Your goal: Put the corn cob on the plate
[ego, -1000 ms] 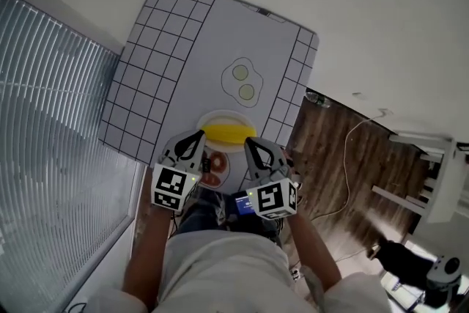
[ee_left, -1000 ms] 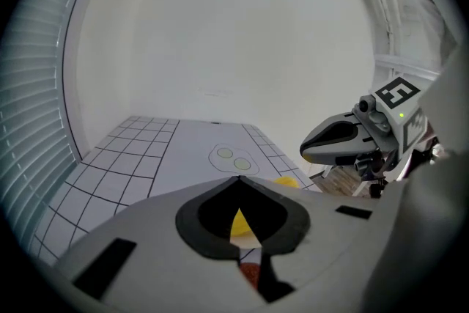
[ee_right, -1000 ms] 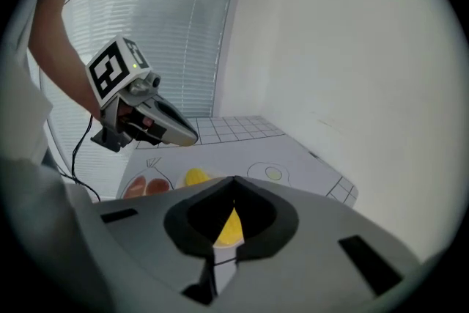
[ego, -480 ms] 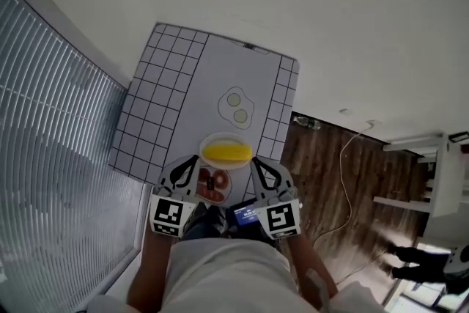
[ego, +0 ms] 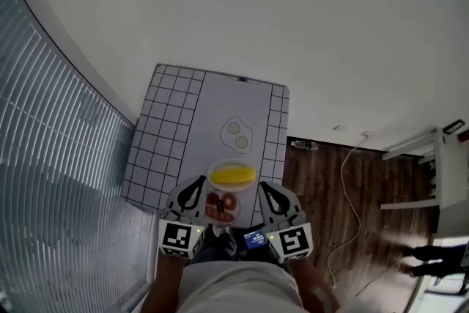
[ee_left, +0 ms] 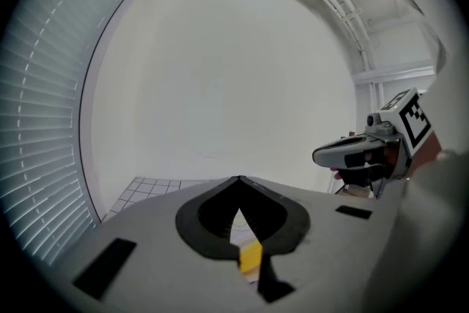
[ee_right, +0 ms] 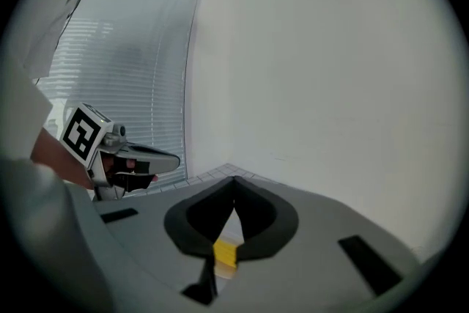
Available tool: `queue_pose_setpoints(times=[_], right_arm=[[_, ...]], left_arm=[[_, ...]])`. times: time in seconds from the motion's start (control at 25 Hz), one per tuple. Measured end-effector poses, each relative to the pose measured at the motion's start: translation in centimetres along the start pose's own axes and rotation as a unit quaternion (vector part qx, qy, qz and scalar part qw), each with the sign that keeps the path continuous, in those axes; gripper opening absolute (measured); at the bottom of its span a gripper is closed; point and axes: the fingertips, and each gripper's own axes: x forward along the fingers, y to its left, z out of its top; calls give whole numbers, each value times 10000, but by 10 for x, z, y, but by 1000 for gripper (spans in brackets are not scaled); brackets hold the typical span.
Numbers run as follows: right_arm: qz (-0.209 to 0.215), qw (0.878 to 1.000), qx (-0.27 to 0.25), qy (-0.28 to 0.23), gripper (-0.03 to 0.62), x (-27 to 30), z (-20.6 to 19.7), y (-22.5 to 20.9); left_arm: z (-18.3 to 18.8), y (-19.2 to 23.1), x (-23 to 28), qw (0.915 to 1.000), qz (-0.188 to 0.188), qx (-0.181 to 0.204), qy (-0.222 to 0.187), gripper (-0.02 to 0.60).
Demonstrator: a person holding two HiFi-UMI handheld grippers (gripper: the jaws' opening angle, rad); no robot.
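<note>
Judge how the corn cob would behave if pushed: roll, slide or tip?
The corn cob looks long and rounded, so a sideways push would probably roll it. It lies flat on the plate, so tipping seems unlikely. The plate's edge may check a gentle roll.

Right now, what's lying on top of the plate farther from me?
A yellow corn cob lies across the plate and covers most of it, so only the white rim shows. Anything under the cob is covered and can't be seen.
</note>
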Motion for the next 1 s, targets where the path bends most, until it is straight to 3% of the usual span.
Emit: queue_pose_setpoints(times=[0.12, 0.2, 0.32, 0.44, 0.56, 1.0], right_arm=[[-249, 9991, 162, -288, 6, -6, 14, -3], [-307, 9973, 352, -569, 6, -15, 27, -4], [-282, 9970, 353, -632, 6, -23, 37, -2], [-167, 9971, 257, -696, 6, -28, 44, -1], [-133, 9967, 229, -764, 6, -34, 47, -5], [47, 9974, 265, -668, 5, -48, 46, -42]], left_arm=[[12, -4, -6, 9994, 24, 271, -234, 8], [22, -2, -16, 9986, 198, 184, -459, 8], [33, 2, -28, 9983, 307, 58, -485, 8], [51, -8, -34, 9972, 238, 458, -543, 8], [63, -19, -35, 9963, 218, 601, -578, 8], [70, -31, -23, 9960, 662, 376, -470, 8]])
